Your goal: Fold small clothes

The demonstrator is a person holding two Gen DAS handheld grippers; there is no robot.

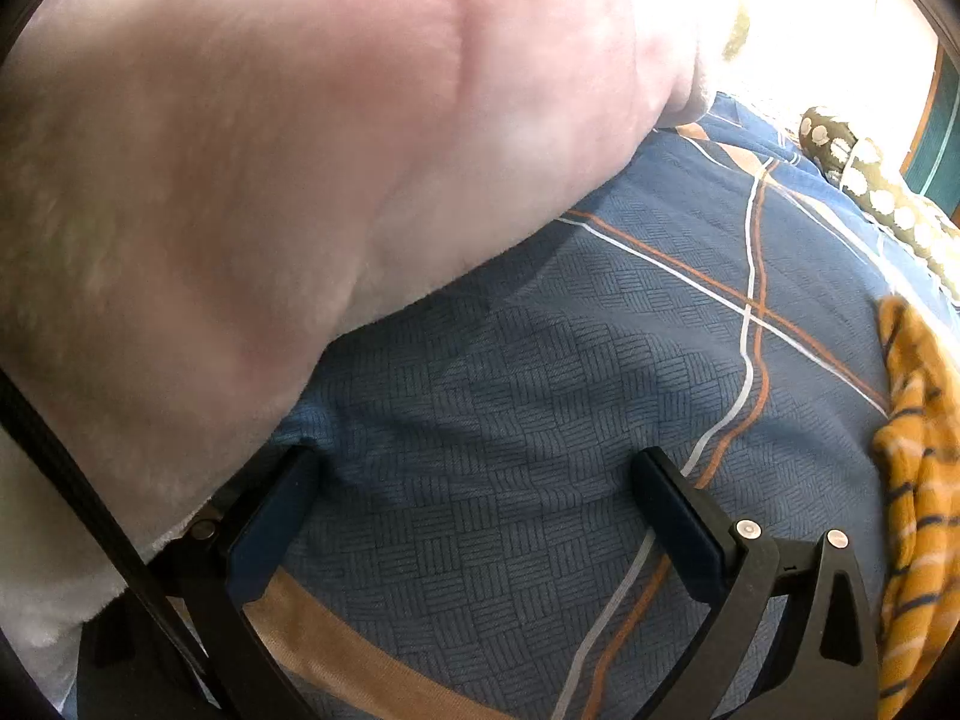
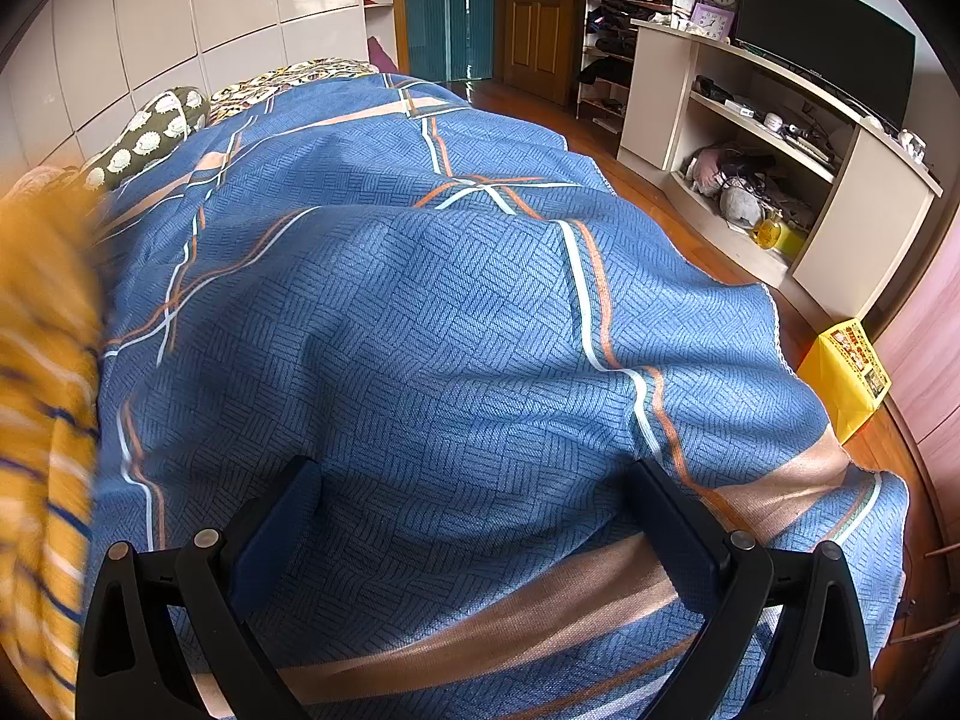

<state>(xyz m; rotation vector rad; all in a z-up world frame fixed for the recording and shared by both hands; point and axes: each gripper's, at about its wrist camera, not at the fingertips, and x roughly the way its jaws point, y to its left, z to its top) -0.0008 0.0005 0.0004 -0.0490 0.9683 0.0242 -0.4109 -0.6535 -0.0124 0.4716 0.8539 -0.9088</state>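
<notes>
My left gripper (image 1: 474, 516) hangs low over the blue bedspread (image 1: 540, 360), its jaws spread wide with nothing between them; a big fluffy pale pink garment (image 1: 270, 150) fills the upper left of its view, draped over the spread and brushing past the left finger (image 1: 270, 516); the yellow striped garment (image 1: 918, 480) lies crumpled at the right edge of that view, apart from the fingers. My right gripper (image 2: 474, 522) is likewise spread and empty above the bedspread (image 2: 420, 330); the same yellow striped garment (image 2: 42, 390) sits blurred at its far left; a dotted olive pillow (image 2: 150, 132) rests near the white wardrobe (image 2: 180, 18); a cream shelf unit (image 2: 840, 222) stands beyond the bed's right side.
</notes>
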